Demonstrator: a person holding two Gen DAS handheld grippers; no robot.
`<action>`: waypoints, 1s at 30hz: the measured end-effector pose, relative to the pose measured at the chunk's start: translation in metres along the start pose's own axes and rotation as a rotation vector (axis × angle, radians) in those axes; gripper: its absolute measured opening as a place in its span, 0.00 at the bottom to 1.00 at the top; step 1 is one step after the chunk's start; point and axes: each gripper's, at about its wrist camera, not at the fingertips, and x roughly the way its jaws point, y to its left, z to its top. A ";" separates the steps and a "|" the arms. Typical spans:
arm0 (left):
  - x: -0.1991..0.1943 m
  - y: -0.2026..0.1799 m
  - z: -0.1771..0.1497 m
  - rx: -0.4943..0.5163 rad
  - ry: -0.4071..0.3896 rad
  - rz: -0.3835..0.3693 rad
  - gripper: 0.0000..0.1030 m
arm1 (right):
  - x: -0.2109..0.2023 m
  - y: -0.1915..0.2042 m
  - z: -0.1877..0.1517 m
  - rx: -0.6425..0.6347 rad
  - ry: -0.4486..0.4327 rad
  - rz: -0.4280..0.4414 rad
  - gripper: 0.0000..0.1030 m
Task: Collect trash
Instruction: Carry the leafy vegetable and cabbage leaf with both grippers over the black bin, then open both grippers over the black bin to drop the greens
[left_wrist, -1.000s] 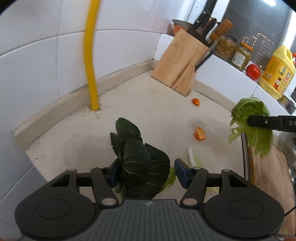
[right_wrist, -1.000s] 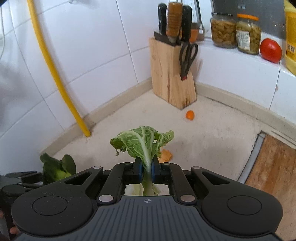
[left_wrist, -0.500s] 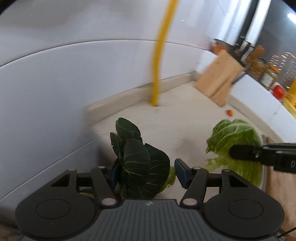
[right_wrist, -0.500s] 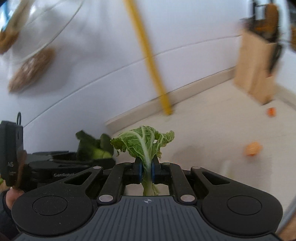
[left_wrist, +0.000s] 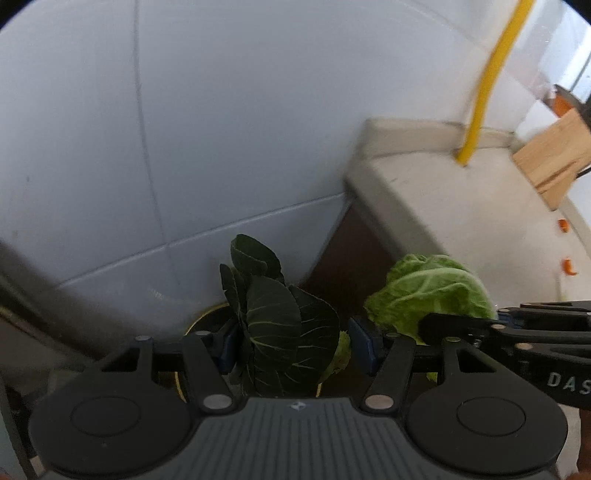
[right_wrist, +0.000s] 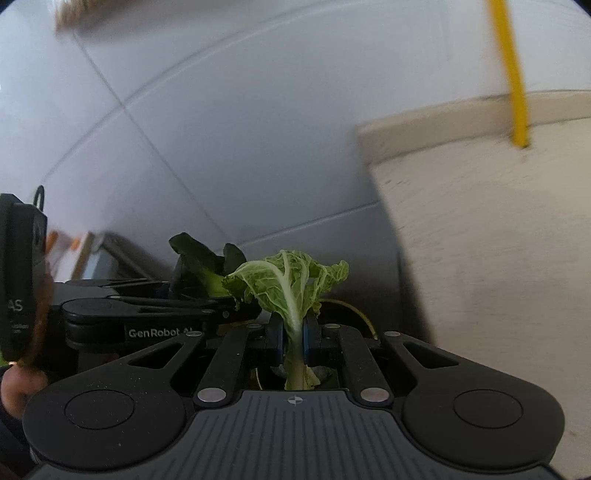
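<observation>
Left gripper (left_wrist: 291, 345) clamps dark leafy greens (left_wrist: 275, 321); right gripper (right_wrist: 291, 338) pinches pale cabbage leaf (right_wrist: 290, 280) by its stalk; both off the counter (left_wrist: 461, 206) edge, bin rim (left_wrist: 197, 321) at 9 o'clock; early release risks missing it.

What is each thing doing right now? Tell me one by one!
Left gripper: shut on the dark leafy bunch.
Dark leafy bunch: held upright, off the counter.
Right gripper: shut on the pale cabbage leaf.
Pale cabbage leaf: pinched by its stem, upright.
Counter: two orange scraps lying on it.
</observation>
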 end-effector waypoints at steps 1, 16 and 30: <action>0.004 0.002 -0.001 -0.010 0.010 0.008 0.52 | 0.007 0.002 0.001 -0.001 0.013 0.000 0.12; 0.032 0.037 0.001 -0.132 0.074 0.042 0.53 | 0.083 0.007 0.005 0.045 0.124 -0.035 0.30; 0.028 0.023 0.002 -0.059 0.052 0.008 0.53 | 0.052 0.001 -0.004 0.084 0.083 -0.059 0.35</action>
